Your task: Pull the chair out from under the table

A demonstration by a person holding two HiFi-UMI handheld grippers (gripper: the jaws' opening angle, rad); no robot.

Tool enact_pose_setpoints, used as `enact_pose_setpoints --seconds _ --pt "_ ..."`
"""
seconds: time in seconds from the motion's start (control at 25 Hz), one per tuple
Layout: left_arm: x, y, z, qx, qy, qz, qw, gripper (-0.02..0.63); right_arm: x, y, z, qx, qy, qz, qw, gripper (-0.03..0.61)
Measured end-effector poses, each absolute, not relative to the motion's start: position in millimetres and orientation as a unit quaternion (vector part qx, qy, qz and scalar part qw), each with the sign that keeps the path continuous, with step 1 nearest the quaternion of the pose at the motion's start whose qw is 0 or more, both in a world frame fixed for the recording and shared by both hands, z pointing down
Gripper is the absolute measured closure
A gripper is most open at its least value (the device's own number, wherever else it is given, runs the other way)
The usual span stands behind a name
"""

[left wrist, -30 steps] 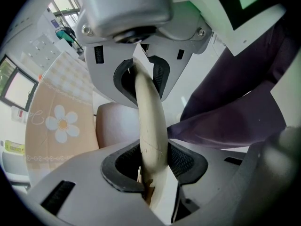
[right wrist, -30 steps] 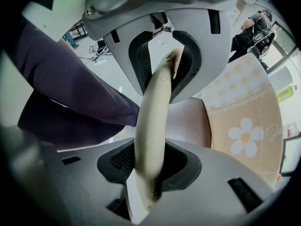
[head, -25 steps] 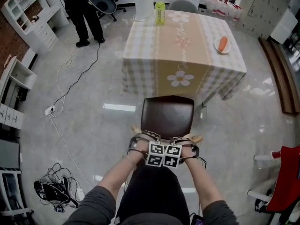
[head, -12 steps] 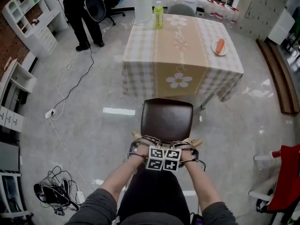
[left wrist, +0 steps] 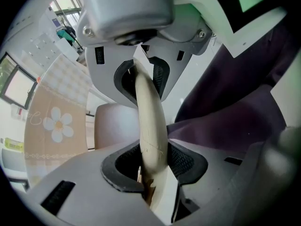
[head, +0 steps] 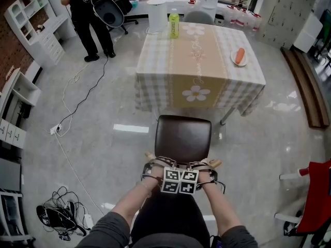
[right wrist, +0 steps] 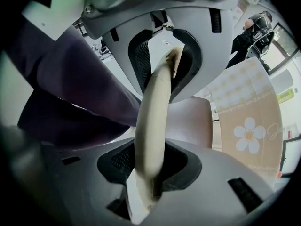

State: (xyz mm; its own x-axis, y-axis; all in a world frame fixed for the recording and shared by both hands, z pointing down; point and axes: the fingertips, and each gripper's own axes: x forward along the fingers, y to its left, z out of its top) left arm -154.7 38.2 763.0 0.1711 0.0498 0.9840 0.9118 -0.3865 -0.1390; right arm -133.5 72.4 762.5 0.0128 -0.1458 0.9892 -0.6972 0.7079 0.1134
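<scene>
The chair (head: 183,137) has a dark brown seat and a pale wooden back rail (head: 150,156). It stands just in front of the table (head: 155,66), which wears a checked cloth with daisies. The seat is out from under the cloth's edge. My left gripper (head: 153,163) is shut on the rail's left part and my right gripper (head: 208,164) on its right part. Both point down. In the left gripper view the rail (left wrist: 151,126) runs between the pads of the left gripper (left wrist: 150,121). In the right gripper view the rail (right wrist: 153,121) is clamped by the right gripper (right wrist: 154,126) the same way.
A green bottle (head: 174,25), a white jug (head: 156,14) and a carrot on a plate (head: 239,56) stand on the table. A person (head: 85,9) stands at the back left. Cables (head: 57,211) lie on the floor at left, a red chair (head: 315,200) at right.
Both grippers have drawn the chair toward me, away from the table. The gap between the seat and the tablecloth has widened. Both grips are unchanged.
</scene>
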Motion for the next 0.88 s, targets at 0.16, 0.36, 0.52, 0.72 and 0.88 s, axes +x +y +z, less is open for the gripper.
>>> enact_pose_setpoints --seconds 0.16,0.36,0.52,0.72,0.88 --pt "-157.2 39.5 763.8 -0.649 -0.363 -0.527 0.411 0.462 -136.1 73.3 763.4 0.321 -0.668 0.21 0.638 0.448" --pt "-155.7 38.5 763.2 -0.651 -0.346 -0.522 0.428 0.454 -133.0 72.2 763.5 0.335 -0.659 0.182 0.649 0.448" --pt "-155.4 43.0 754.7 -0.673 -0.345 -0.523 0.392 0.411 -131.9 72.1 760.6 0.339 -0.655 0.157 0.657 0.445" --pt "-160.4 52.4 729.7 -0.712 -0.358 -0.516 0.314 0.359 -135.4 75.3 745.0 0.335 -0.674 0.149 0.641 0.426" --pt "-165.9 56.6 704.0 -0.744 -0.357 -0.514 0.236 0.334 -138.3 76.3 714.6 0.348 -0.694 0.132 0.616 0.422"
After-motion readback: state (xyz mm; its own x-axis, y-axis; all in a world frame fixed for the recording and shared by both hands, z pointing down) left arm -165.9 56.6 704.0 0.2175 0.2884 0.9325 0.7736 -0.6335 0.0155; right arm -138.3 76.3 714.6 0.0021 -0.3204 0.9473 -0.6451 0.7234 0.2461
